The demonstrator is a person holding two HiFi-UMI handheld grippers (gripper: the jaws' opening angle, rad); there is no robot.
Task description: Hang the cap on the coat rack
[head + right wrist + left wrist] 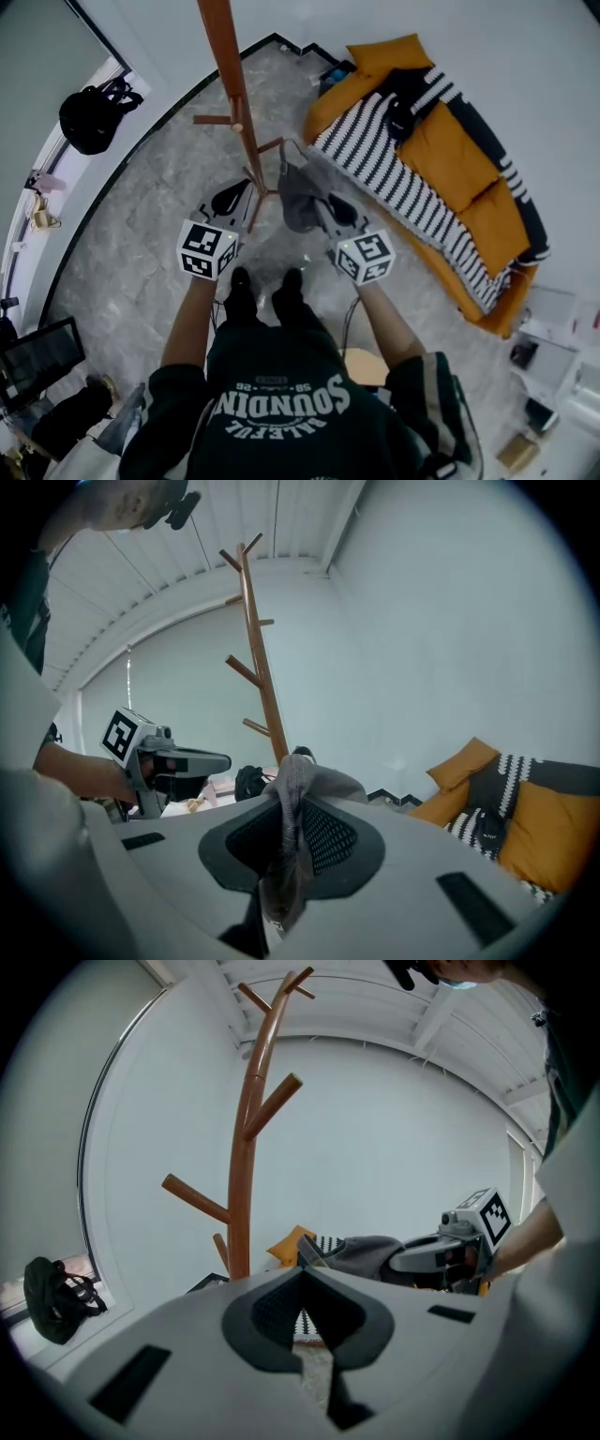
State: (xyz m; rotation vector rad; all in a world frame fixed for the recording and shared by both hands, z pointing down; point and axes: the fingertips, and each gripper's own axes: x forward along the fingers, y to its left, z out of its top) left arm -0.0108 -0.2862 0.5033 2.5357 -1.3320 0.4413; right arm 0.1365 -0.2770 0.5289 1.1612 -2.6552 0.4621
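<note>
The right gripper's jaws are pinching a fold of the grey cap, its cloth bunched between the dark ribbed pads and spilling over their tips. The left gripper's jaws are pressed together at the tips, with nothing between them.

From the head view the cap hangs limp off the right gripper's jaws, clear of the floor. It is just beside the lower part of the coat rack and close to one of its short pegs, but it is on none of them. The left gripper is held level with the right, on the other side of the rack's pole, and both point towards it. Each gripper's marker cube sits near the person's hand.

The rack is a slim, reddish-brown wooden pole with pegs angled upward, standing on grey marbled floor tiles near a pale wall. The person wears a dark green sweatshirt with pale lettering and stands in black shoes facing the rack. To the right of the rack is a sofa with orange cushions and a black-and-white striped throw. A black backpack lies well apart, at the far left.
</note>
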